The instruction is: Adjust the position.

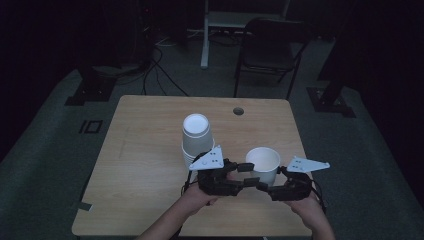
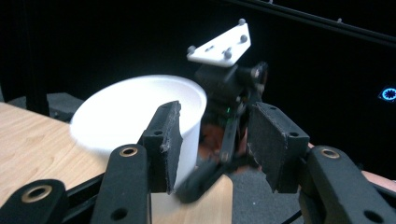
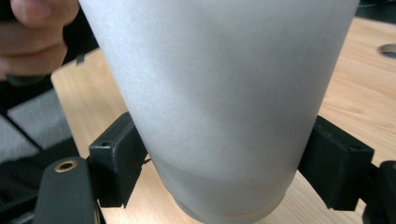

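Observation:
A white paper cup (image 1: 262, 162) stands upright on the wooden table (image 1: 145, 150) near the front right. My right gripper (image 1: 274, 180) is shut on its lower wall: in the right gripper view both pads (image 3: 116, 158) press the cup (image 3: 224, 93) from either side, just above the tabletop. My left gripper (image 1: 248, 175) sits on the cup's left side with its jaws open. In the left gripper view the cup (image 2: 135, 107) is behind the left jaw, and nothing lies between the pads (image 2: 166, 140). A stack of upside-down white cups (image 1: 196, 135) stands mid-table, just behind the left gripper.
A round cable hole (image 1: 238, 111) sits near the table's far edge. A dark chair (image 1: 272, 45) and a white desk leg (image 1: 205, 35) stand on the floor beyond the table. The person's hand (image 3: 32, 32) is close to the cup.

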{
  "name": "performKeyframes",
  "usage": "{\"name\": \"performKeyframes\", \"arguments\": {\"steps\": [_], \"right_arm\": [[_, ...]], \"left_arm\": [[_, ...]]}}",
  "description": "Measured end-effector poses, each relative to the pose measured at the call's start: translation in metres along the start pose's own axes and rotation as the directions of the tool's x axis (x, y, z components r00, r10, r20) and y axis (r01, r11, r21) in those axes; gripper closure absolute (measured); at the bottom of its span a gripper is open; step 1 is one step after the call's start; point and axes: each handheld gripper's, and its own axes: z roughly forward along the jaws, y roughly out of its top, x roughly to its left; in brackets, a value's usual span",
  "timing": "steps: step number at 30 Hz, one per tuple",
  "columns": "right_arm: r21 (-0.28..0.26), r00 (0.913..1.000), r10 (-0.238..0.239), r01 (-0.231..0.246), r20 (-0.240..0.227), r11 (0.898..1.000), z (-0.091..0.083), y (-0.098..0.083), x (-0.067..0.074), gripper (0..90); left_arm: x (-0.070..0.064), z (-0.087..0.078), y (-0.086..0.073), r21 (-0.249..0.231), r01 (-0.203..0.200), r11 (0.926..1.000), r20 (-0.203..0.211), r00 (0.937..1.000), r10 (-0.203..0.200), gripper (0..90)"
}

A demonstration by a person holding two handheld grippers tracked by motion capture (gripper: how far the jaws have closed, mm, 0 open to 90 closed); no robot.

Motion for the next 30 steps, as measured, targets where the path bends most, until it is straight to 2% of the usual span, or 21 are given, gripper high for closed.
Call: {"name": "performKeyframes", "arguments": {"steps": [1, 3, 5, 6, 8, 11, 14, 17, 18, 20, 22, 24, 26, 30], "right_arm": [[-0.01, 1.0, 0.004, -0.004, 0.005, 1.0, -0.004, -0.001, -0.002, 21.4], [-0.034, 0.9999, 0.015, -0.014, 0.003, 0.999, -0.011, -0.002, -0.004, 21.4], [-0.049, 0.9998, 0.018, -0.018, 0.003, 0.999, -0.016, -0.002, -0.004, 21.4], [-0.052, 0.9999, 0.012, -0.012, -0.003, 0.999, -0.017, -0.001, -0.003, 21.4], [-0.052, 1.0, 0.006, -0.006, -0.005, 0.999, -0.017, -0.001, -0.001, 21.4], [-0.038, 0.9996, -0.008, 0.007, -0.026, 0.999, -0.014, 0.0, 0.003, 21.6], [-0.023, 0.9994, -0.018, 0.018, -0.03, 1.0, -0.01, 0.0, 0.005, 21.8], [-0.008, 0.9992, -0.023, 0.022, -0.033, 1.0, -0.006, 0.0, 0.006, 22.0], [-0.006, 0.9993, -0.025, 0.025, -0.029, 1.0, -0.004, 0.0, 0.006, 22.0], [-0.013, 0.9996, -0.019, 0.019, -0.02, 1.0, -0.003, 0.0, 0.004, 22.2], [-0.025, 0.9999, -0.011, 0.011, -0.013, 1.0, -0.003, 0.001, 0.002, 22.3], [-0.03, 1.0, -0.01, 0.01, 0.0, 1.0, -0.004, 0.001, 0.001, 22.3], [-0.027, 0.9999, -0.01, 0.01, 0.006, 1.0, -0.004, 0.001, 0.0, 22.3], [-0.025, 0.9998, -0.009, 0.009, 0.02, 1.0, -0.006, 0.001, -0.001, 22.3]], "left_arm": [[0.001, 0.0, -0.001, 0.002, 0.001, 1.0, -0.017, 0.9998, -0.001, 53.1], [0.004, 0.001, -0.002, 0.005, 0.033, 0.9994, -0.031, 0.999, -0.033, 51.5], [0.006, 0.004, -0.003, 0.022, 0.043, 0.9988, -0.068, 0.9968, -0.042, 48.0], [0.007, 0.006, -0.004, 0.03, 0.046, 0.9985, -0.072, 0.9965, -0.044, 47.2], [0.007, 0.01, -0.005, 0.039, 0.056, 0.9976, -0.063, 0.9966, -0.054, 39.5], [0.004, 0.015, -0.004, 0.051, 0.036, 0.998, -0.058, 0.9978, -0.033, 36.7], [0.004, 0.016, -0.002, 0.053, 0.039, 0.9978, -0.041, 0.9984, -0.037, 36.9], [0.002, 0.022, -0.001, 0.076, 0.022, 0.9968, -0.031, 0.9993, -0.019, 36.9], [0.001, 0.023, -0.001, 0.079, 0.01, 0.9968, -0.038, 0.9992, -0.007, 36.0], [0.001, 0.024, -0.002, 0.081, 0.01, 0.9966, -0.046, 0.9989, -0.006, 28.2], [0.001, 0.025, -0.004, 0.094, -0.001, 0.9956, -0.081, 0.9967, 0.009, 25.7], [0.002, 0.024, -0.006, 0.106, -0.009, 0.9943, -0.08, 0.9966, 0.017, 17.3], [0.002, 0.024, -0.008, 0.115, -0.01, 0.9934, -0.109, 0.9938, 0.023, 16.6], [0.003, 0.021, -0.009, 0.117, -0.007, 0.9931, -0.137, 0.9903, 0.024, 15.0]]}}
